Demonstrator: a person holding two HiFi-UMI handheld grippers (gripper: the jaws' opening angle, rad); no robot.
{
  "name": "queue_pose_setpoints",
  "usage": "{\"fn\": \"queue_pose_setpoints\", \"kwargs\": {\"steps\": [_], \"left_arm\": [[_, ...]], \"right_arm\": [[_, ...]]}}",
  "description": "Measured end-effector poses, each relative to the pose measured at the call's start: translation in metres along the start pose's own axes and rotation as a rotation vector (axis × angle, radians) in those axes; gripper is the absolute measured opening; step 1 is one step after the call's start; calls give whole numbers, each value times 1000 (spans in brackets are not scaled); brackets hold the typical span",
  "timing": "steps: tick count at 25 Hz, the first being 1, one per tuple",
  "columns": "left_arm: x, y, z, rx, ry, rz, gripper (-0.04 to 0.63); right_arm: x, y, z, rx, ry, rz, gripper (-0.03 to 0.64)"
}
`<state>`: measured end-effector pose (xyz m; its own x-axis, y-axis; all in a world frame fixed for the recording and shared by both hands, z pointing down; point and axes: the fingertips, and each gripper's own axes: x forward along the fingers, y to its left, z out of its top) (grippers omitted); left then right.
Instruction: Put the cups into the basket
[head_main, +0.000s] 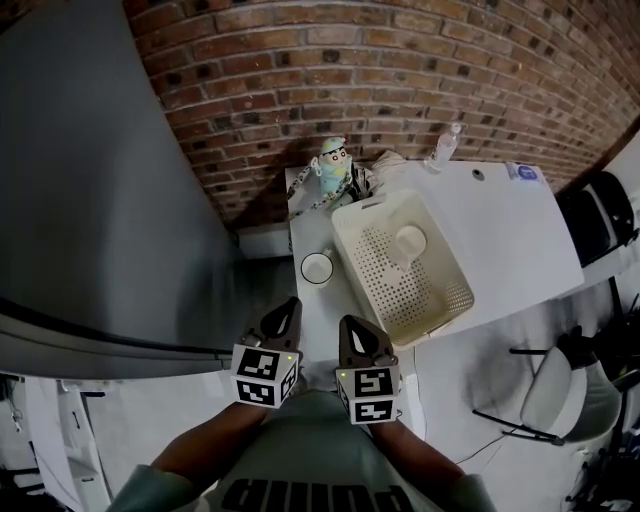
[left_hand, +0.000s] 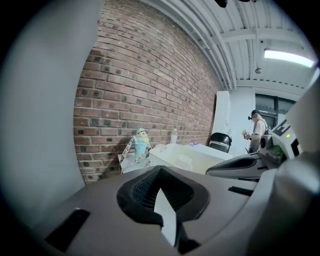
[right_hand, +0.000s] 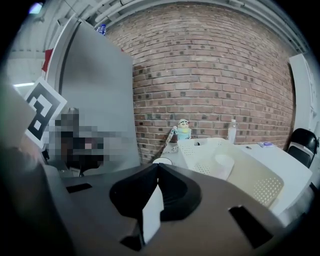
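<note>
One cream perforated plastic basket (head_main: 455, 290). Two white round cups: one plain cup (head_main: 409, 241) inside the basket, one dark-rimmed cup (head_main: 317, 268) by the left edge of the bench (head_main: 520, 230), the only white bench. One pale blue toy figure (head_main: 333, 165) and one clear plastic bottle (head_main: 444, 147) at its far edge. Two grey hand-held grippers: left gripper (head_main: 290, 304), right gripper (head_main: 349, 324).
</note>
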<state>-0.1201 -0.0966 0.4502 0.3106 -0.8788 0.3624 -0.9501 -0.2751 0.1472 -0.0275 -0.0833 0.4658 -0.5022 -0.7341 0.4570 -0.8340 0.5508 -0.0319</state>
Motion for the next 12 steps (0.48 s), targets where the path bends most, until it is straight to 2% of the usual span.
{"fn": "queue_pose_setpoints", "kwargs": {"steps": [7, 12], "left_arm": [[-30, 29, -17, -2, -2, 30, -2], [-36, 35, -29, 3, 14, 12, -2]], "right_arm": [[12, 43, -8, -14, 6, 46, 15], [19, 56, -17, -16, 27, 47, 15]]}}
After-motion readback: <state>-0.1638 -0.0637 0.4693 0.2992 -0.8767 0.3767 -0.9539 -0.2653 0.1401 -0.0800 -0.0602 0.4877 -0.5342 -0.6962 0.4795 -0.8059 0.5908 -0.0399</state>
